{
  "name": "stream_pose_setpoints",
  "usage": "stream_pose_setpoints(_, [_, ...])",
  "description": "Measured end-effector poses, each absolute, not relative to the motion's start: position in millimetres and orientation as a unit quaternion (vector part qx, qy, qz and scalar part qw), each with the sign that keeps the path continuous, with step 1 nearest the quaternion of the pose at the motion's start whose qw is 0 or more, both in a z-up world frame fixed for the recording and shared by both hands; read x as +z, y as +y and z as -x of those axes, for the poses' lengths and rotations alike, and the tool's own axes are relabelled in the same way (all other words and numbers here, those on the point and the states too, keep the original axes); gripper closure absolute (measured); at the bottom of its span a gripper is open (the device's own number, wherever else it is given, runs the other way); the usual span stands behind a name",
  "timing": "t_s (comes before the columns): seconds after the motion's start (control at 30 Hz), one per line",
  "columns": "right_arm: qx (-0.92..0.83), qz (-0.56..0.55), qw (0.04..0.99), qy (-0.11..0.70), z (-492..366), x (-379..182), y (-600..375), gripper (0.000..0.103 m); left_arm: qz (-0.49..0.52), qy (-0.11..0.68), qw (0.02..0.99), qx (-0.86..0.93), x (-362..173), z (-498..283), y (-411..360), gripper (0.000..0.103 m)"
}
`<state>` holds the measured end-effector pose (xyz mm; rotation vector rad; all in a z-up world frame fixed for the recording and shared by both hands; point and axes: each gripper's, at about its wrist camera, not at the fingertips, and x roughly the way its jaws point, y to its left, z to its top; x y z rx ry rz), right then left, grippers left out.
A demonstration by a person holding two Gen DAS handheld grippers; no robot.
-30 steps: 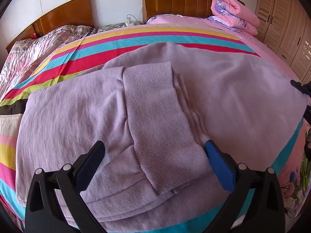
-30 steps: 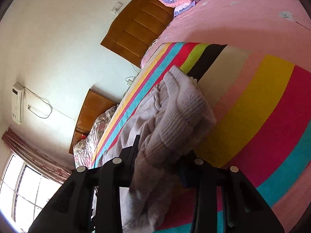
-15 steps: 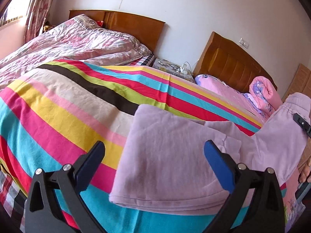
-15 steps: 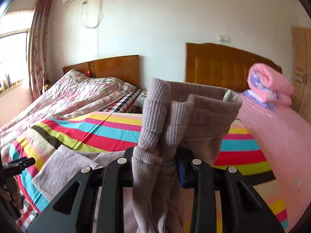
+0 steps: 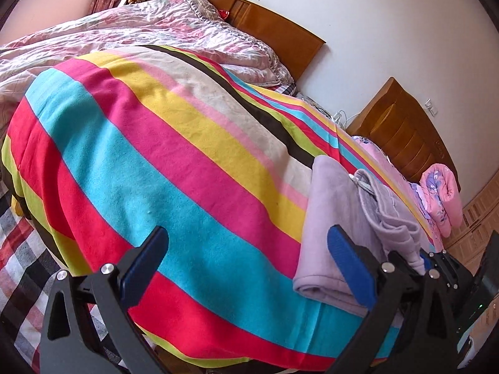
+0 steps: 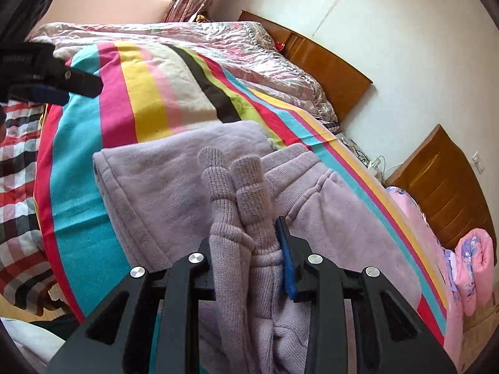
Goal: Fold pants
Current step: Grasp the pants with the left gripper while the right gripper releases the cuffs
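Observation:
The lilac pants (image 5: 333, 215) lie folded on the striped blanket (image 5: 162, 162), at the right of the left wrist view. My left gripper (image 5: 246, 258) is open and empty, held above the blanket to the left of the pants. In the right wrist view the pants (image 6: 174, 187) fill the middle. My right gripper (image 6: 249, 249) is shut on the ribbed cuff end of the pants (image 6: 237, 193), which sticks up between the jaws above the folded body. My left gripper also shows in the right wrist view (image 6: 56, 84) at the far left.
A striped blanket (image 6: 140, 93) covers the bed. A second bed with a pink floral quilt (image 5: 140, 28) lies behind. Wooden headboards (image 5: 405, 131) stand at the wall. A rolled pink quilt (image 5: 443, 196) sits at the right. A checked cloth (image 5: 18, 249) hangs at the left.
My left gripper has swung left, away from the pants, and now looks over the bare blanket. My right gripper has carried the cuff end over the folded body and lowered it.

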<state>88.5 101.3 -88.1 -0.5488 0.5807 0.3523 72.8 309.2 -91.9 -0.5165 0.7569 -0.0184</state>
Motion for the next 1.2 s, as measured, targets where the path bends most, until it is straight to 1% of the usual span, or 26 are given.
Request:
stream_pose_setpoints(0.17, [0.141,0.198,0.947,0.209,-78.9,-4.4,78.8,0.073,0.245,0.352,0.903,-0.024,-79.0,-78.2,301.4,0.001])
stream_pose_setpoints(0.23, [0.154,0.201,0.949,0.19,-79.1,9.2,83.8,0.073,0.245,0.347,0.905,-0.032,-73.7,-79.7,299.1,0.001])
stream_pose_setpoints(0.27, [0.165,0.206,0.946,0.188,-77.6,6.5,91.7,0.073,0.249,0.346,0.904,-0.037,-72.3,-82.2,299.2,0.001])
stream_pose_setpoints(0.33, [0.191,0.235,0.931,0.205,-79.3,-20.6,117.6,0.073,0.257,0.351,0.899,-0.043,-74.0,-86.0,299.8,0.001])
stream_pose_setpoints(0.37, [0.203,0.255,0.919,0.222,-82.1,-44.0,130.5,0.073,0.26,0.355,0.897,-0.042,-76.1,-87.3,300.0,0.001])
stream_pose_setpoints(0.43, [0.239,0.298,0.878,0.29,-85.3,-100.1,150.3,0.073,0.266,0.364,0.892,-0.042,-80.8,-88.7,300.1,0.001])
stream_pose_setpoints(0.47, [0.246,0.308,0.869,0.298,-82.4,-122.5,154.3,0.073,0.269,0.372,0.887,-0.047,-83.1,-88.9,299.3,0.001])
stream_pose_setpoints(0.5, [0.238,0.318,0.877,0.269,-74.8,-129.2,155.8,0.072,0.27,0.378,0.884,-0.053,-84.0,-89.0,297.9,0.001])
stream_pose_setpoints(0.53, [0.238,0.318,0.879,0.264,-72.0,-127.7,154.4,0.072,0.271,0.382,0.882,-0.061,-83.0,-88.8,295.8,0.001])
stream_pose_setpoints(0.63, [0.252,0.248,0.901,0.251,-77.5,-104.3,133.4,0.073,0.292,0.385,0.867,-0.123,-74.6,-94.1,288.7,0.002])
stream_pose_setpoints(0.73, [0.253,0.227,0.914,0.223,-71.5,-94.0,121.4,0.073,0.328,0.396,0.831,-0.214,-61.1,-112.9,276.5,0.002])
stream_pose_setpoints(0.83, [0.251,0.241,0.911,0.221,-68.3,-98.8,124.8,0.073,0.356,0.43,0.775,-0.296,-58.3,-140.2,251.4,0.002])
stream_pose_setpoints(0.93, [0.25,0.269,0.9,0.234,-65.7,-106.8,132.1,0.071,0.316,0.488,0.758,-0.295,-70.2,-169.4,218.4,0.002])
stream_pose_setpoints(0.97, [0.26,0.281,0.892,0.24,-63.3,-107.4,132.4,0.07,0.303,0.517,0.749,-0.285,-80.1,-179.2,208.4,0.002])
stream_pose_setpoints(1.0, [0.277,0.281,0.886,0.244,-60.9,-105.2,129.1,0.067,0.297,0.536,0.74,-0.277,-90.2,-187.4,200.3,0.002])
stream_pose_setpoints(1.03, [0.292,0.271,0.883,0.249,-56.8,-98.7,120.5,0.066,0.289,0.547,0.738,-0.269,-98.0,-192.3,194.3,0.002])
stream_pose_setpoints(1.13, [0.299,0.211,0.898,0.245,-43.8,-67.7,69.9,0.065,0.258,0.554,0.748,-0.26,-105.6,-196.0,179.4,0.002])
stream_pose_setpoints(1.17, [0.29,0.19,0.906,0.241,-39.2,-58.3,46.6,0.062,0.249,0.552,0.754,-0.254,-104.4,-194.9,176.6,0.005])
stream_pose_setpoints(1.2, [0.278,0.17,0.914,0.241,-34.2,-51.9,21.8,0.05,0.237,0.551,0.761,-0.248,-103.5,-193.7,174.2,0.01])
